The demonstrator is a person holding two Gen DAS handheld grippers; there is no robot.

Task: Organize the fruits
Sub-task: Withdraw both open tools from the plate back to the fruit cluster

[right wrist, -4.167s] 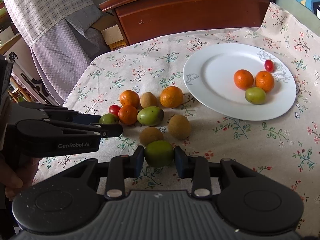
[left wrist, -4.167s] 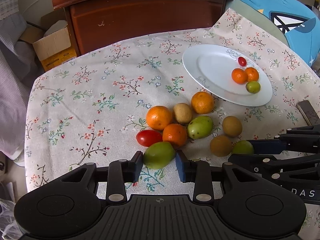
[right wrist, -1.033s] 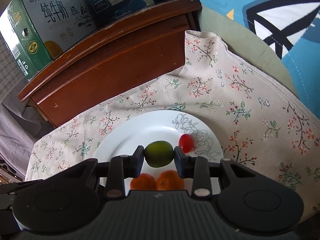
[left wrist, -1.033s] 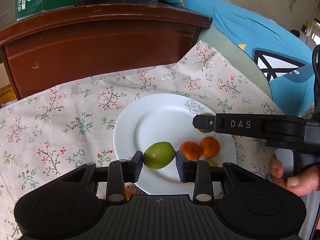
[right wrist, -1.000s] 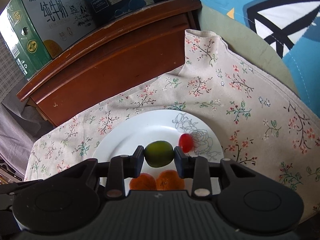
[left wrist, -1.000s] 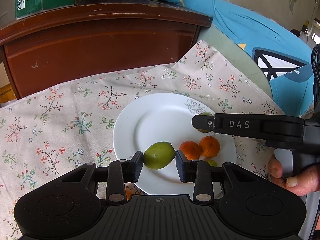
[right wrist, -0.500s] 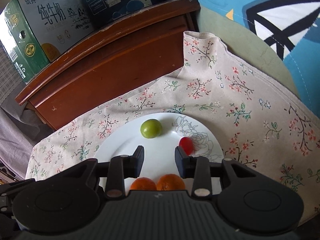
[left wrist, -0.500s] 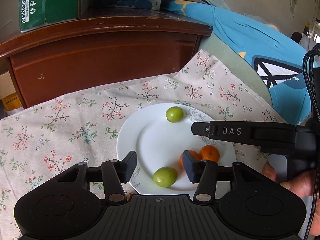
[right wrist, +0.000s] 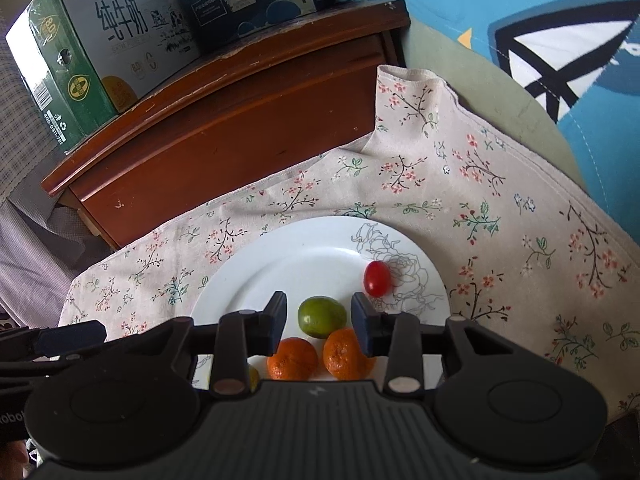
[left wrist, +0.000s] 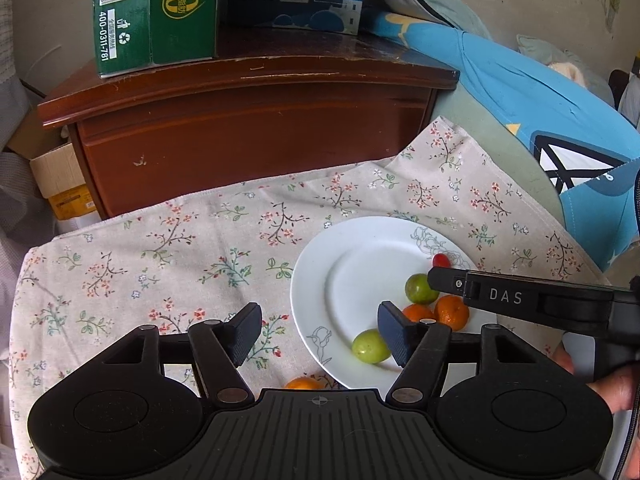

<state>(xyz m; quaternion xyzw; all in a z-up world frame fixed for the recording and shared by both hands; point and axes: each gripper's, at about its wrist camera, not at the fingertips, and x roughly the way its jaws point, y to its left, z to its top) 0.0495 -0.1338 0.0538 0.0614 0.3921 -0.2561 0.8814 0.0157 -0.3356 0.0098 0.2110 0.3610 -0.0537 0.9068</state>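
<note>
Both hand-held grippers, left (left wrist: 320, 330) and right (right wrist: 319, 316), jaws apart.

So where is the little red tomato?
The little red tomato sits on the white plate, on its far right side by the drawn flower in the right wrist view, just beyond the green fruit.

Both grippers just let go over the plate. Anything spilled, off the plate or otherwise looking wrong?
Nothing spilled. One orange fruit lies on the tablecloth, just off the near rim of the plate. Two green fruits, two oranges and the red tomato rest on the plate.
</note>
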